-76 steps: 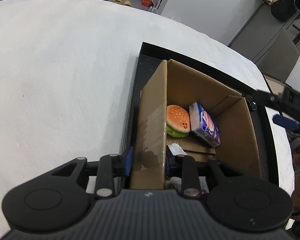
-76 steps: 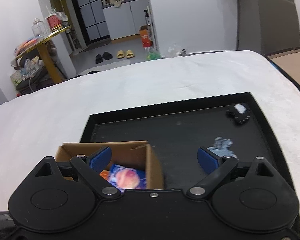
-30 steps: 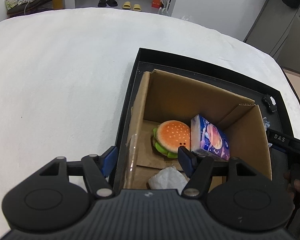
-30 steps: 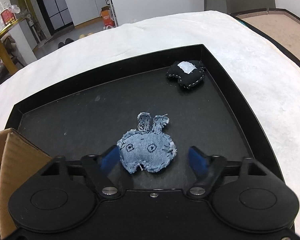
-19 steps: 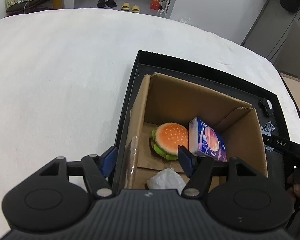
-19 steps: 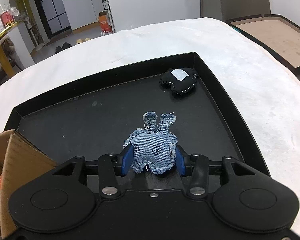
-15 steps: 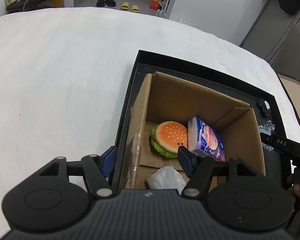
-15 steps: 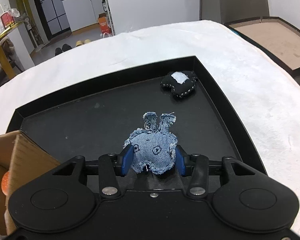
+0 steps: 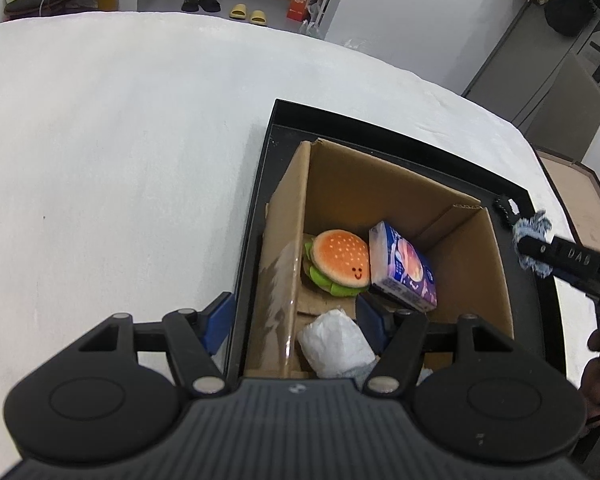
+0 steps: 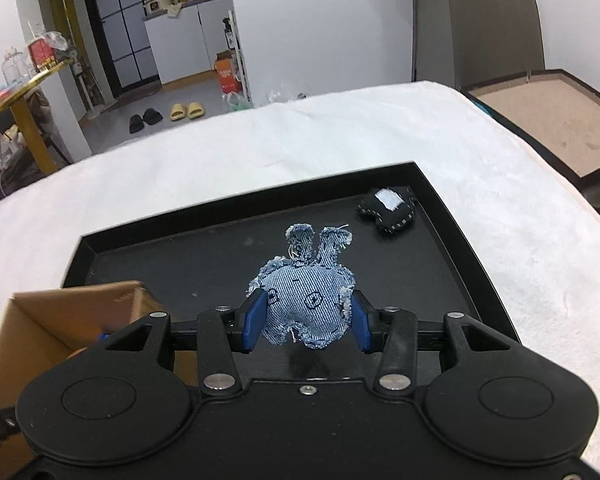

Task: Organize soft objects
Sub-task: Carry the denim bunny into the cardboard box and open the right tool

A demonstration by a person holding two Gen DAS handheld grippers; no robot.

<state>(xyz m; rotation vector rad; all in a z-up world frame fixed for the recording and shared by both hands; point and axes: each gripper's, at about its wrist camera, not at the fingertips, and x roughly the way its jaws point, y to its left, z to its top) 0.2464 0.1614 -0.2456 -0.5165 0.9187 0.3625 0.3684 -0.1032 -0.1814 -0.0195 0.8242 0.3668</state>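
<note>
Hidden: cardboard box (image 10: 52,320) cut off at lower left of the right wrist view, contents barely visible there.
Box contents: burger plush (image 9: 338,262), blue packet (image 9: 404,268), white wad (image 9: 334,344) partly behind the left gripper (image 9: 292,320).
Left gripper: jaws apart, straddling the box's left wall, pads not pressing it.
Right gripper (image 10: 306,320): clamped on denim bunny (image 10: 306,304), mid-frame, above the black tray (image 10: 456,240).
Tray: black plush (image 10: 388,206) in far right corner.
</note>
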